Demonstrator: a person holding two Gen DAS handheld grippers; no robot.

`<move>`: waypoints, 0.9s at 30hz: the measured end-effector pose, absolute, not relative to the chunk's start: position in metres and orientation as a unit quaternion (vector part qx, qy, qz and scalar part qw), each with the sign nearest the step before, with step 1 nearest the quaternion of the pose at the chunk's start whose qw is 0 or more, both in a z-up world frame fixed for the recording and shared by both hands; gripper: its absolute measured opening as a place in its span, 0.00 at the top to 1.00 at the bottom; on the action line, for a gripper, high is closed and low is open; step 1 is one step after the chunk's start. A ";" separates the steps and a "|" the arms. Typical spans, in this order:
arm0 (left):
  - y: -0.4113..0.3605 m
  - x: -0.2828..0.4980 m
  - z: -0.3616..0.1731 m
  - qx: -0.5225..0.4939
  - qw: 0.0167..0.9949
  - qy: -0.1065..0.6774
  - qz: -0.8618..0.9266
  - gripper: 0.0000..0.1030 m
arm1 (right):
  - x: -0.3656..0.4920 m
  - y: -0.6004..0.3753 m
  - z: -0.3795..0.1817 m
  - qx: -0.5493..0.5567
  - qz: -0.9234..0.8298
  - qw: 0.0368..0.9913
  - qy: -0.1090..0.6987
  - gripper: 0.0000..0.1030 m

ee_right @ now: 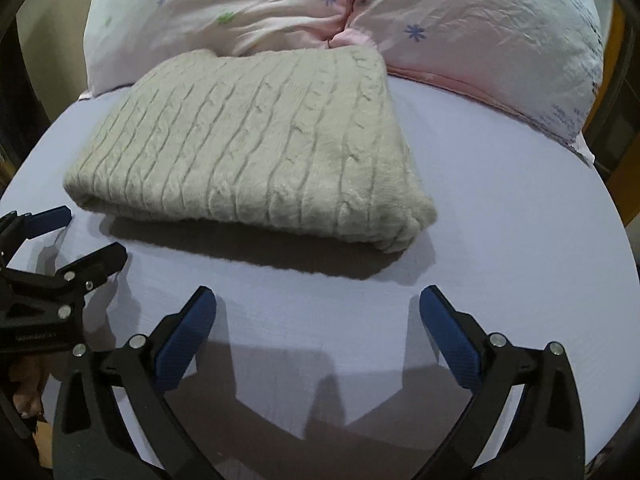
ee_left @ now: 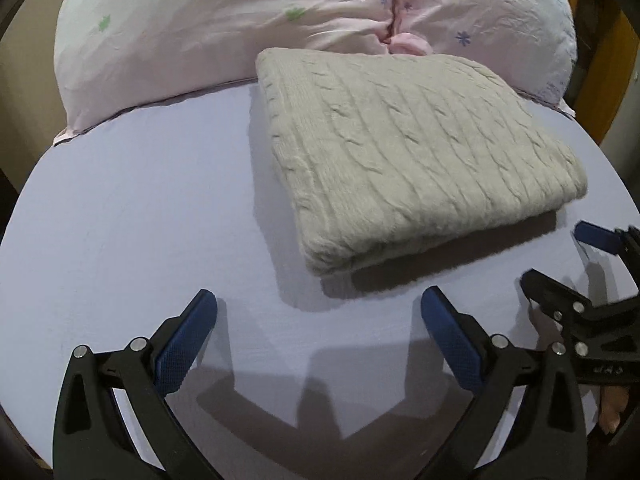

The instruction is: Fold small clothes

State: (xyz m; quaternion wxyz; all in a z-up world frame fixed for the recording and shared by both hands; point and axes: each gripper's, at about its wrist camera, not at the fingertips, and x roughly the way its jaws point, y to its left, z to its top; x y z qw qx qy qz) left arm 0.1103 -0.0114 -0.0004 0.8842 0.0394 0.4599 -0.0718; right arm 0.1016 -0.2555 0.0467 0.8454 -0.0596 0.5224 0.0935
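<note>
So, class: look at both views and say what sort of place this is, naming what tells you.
Most likely a bedroom, on a bed: a smooth lavender sheet, two plump printed pillows at its far end, and a folded cream knit lying on the sheet.

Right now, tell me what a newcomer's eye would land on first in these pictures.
First, the folded cable-knit sweater, beige, lying flat on the lavender sheet in the middle of both views. Behind it, the pink pillows with star and tree prints fill the far edge, touching the sweater's back. Near the camera, the left gripper and right gripper both gape open, empty, short of the sweater.
</note>
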 end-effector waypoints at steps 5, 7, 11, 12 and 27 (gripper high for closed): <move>-0.011 0.108 0.000 0.040 0.886 0.458 -0.069 0.01 | 0.099 -0.259 0.047 -0.055 0.093 0.846 0.522 0.02; -0.011 0.109 0.000 0.040 0.885 0.458 -0.069 0.01 | 0.099 -0.259 0.047 -0.055 0.093 0.846 0.522 0.02; -0.010 0.109 0.000 0.040 0.885 0.458 -0.069 0.01 | 0.099 -0.259 0.047 -0.055 0.094 0.846 0.522 0.02; -0.010 0.109 0.000 0.040 0.885 0.458 -0.069 0.01 | 0.099 -0.259 0.047 -0.055 0.094 0.846 0.522 0.02; -0.011 0.108 0.001 0.040 0.886 0.458 -0.068 0.01 | 0.099 -0.260 0.047 -0.055 0.094 0.846 0.522 0.02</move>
